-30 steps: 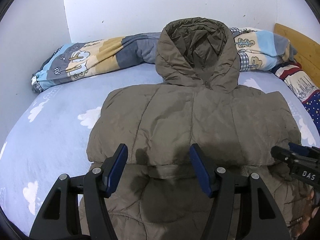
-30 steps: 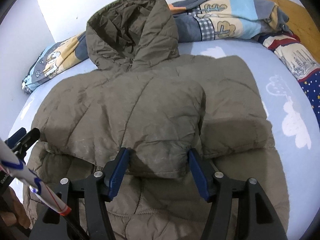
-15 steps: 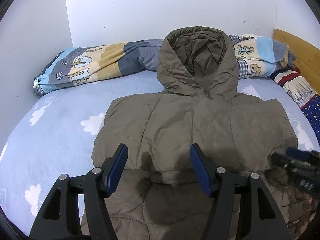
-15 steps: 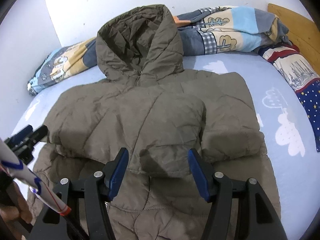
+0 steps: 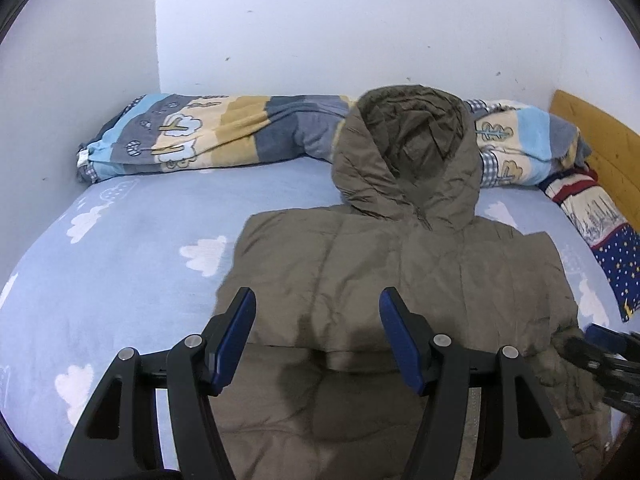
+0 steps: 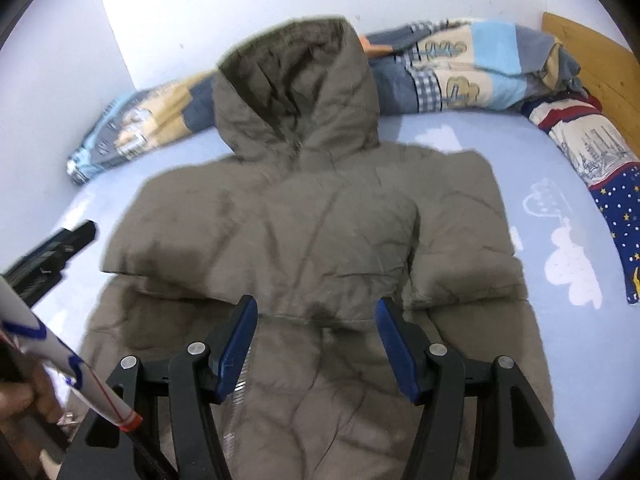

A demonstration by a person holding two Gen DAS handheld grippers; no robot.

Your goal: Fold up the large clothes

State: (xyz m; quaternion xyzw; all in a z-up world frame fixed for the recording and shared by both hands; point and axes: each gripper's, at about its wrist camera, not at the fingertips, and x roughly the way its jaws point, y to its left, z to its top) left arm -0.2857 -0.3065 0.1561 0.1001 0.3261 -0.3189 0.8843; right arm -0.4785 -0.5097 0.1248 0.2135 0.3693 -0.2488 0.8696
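An olive-brown hooded puffer jacket (image 5: 400, 264) lies flat on the bed, hood (image 5: 412, 148) toward the wall, both sleeves folded across its chest. It also shows in the right wrist view (image 6: 304, 232). My left gripper (image 5: 316, 332) is open and empty above the jacket's lower middle. My right gripper (image 6: 316, 336) is open and empty above the hem side of the folded sleeves. The right gripper shows at the right edge of the left wrist view (image 5: 604, 356); the left gripper shows at the left edge of the right wrist view (image 6: 52, 256).
The bed has a light blue sheet with white clouds (image 5: 132, 264). A patterned rolled duvet (image 5: 224, 132) lies along the wall. A starry pillow (image 5: 600, 232) and wooden headboard (image 5: 600, 140) are at the right. White walls close the far and left sides.
Both grippers have pulled back and up from the jacket, so more of the bed and wall shows. The jacket has not moved. Both stay open.
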